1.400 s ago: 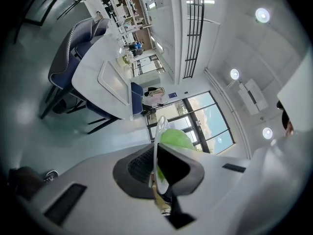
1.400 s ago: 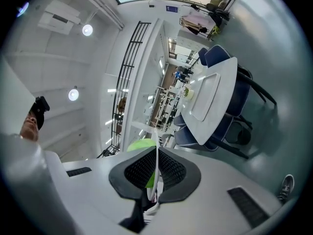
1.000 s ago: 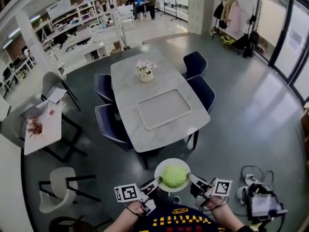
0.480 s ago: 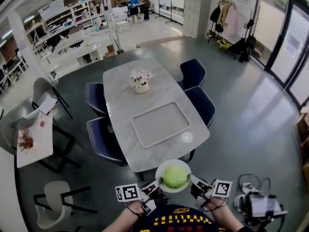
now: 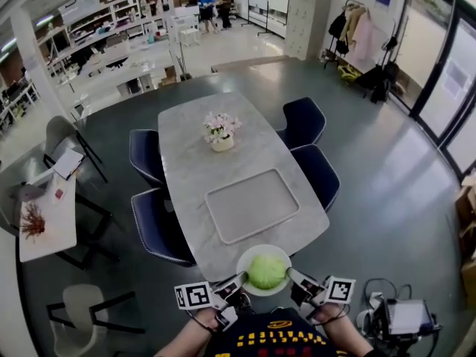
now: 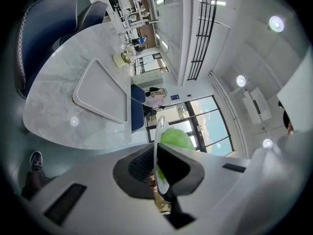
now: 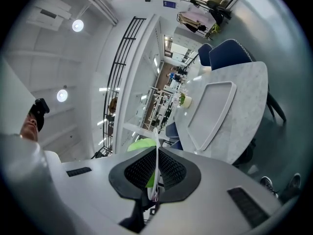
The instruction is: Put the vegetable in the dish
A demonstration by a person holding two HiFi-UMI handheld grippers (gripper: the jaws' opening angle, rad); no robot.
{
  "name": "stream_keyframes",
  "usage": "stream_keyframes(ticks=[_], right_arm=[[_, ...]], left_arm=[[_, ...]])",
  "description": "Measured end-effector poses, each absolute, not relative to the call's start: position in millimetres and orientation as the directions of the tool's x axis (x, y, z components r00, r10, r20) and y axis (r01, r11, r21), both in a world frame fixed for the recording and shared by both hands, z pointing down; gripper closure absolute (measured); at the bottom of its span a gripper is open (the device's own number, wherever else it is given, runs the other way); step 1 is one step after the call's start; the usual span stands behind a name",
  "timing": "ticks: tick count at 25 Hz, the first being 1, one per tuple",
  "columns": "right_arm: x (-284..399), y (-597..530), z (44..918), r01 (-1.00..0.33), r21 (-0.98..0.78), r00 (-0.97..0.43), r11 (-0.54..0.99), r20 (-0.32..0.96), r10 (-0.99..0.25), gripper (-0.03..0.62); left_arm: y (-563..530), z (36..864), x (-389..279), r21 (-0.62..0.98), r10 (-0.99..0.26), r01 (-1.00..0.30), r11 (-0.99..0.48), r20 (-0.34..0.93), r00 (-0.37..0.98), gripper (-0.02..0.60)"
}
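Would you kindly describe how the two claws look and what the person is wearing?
Both the left claw and right claw have pale grey bodies with dark, textured pads. Each carries a white cube printed with black square markers. The person wears a dark top patterned in yellow and red.

Head view steeply down; gripper views close-in, table (image 5: pixel 192 136) and dish (image 5: pixel 243 262) in common.

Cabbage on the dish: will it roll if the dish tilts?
Likely: the cabbage is round and sits loose. The dish looks shallow, so its rim may stop little. Left gripper and right gripper pinch only the rim, so tilt seems easy.
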State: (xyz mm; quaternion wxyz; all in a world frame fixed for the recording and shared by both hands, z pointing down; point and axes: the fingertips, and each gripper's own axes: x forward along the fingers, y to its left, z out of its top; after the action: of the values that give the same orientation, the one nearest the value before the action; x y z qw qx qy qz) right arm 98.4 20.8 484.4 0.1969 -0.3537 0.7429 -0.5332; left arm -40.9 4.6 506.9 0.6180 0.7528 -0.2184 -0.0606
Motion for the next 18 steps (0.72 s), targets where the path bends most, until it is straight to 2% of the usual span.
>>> stream_keyframes(ticks=[4, 8, 13, 18], right_arm=[[103, 6, 488, -0.316, -0.932, -0.686, 0.179, 0.094, -0.721, 0.577], [108, -12, 500, -0.325, -0.926, -0.714, 0.192, 0.108, -0.692, 0.577], [109, -48, 497, -0.268, -0.944, -0.762, 0.194, 0.085, -0.642, 0.577], [133, -91, 498, -0.262, -0.94, -0.8, 0.22, 0.083, -0.595, 0.577]], left_arm=[[-5, 506, -34, 0.969, -0.418, -0.221, -0.107, 0.157, 0.895, 0.568], [-19, 513, -34, 0.956, -0.442, -0.271, -0.111, 0.197, 0.875, 0.568], [-44, 509, -32, 0.953, -0.508, -0.283, -0.107, 0.192, 0.84, 0.568], [-78, 510, -12, 0.943, -0.573, -0.323, -0.081, 0.221, 0.789, 0.568]])
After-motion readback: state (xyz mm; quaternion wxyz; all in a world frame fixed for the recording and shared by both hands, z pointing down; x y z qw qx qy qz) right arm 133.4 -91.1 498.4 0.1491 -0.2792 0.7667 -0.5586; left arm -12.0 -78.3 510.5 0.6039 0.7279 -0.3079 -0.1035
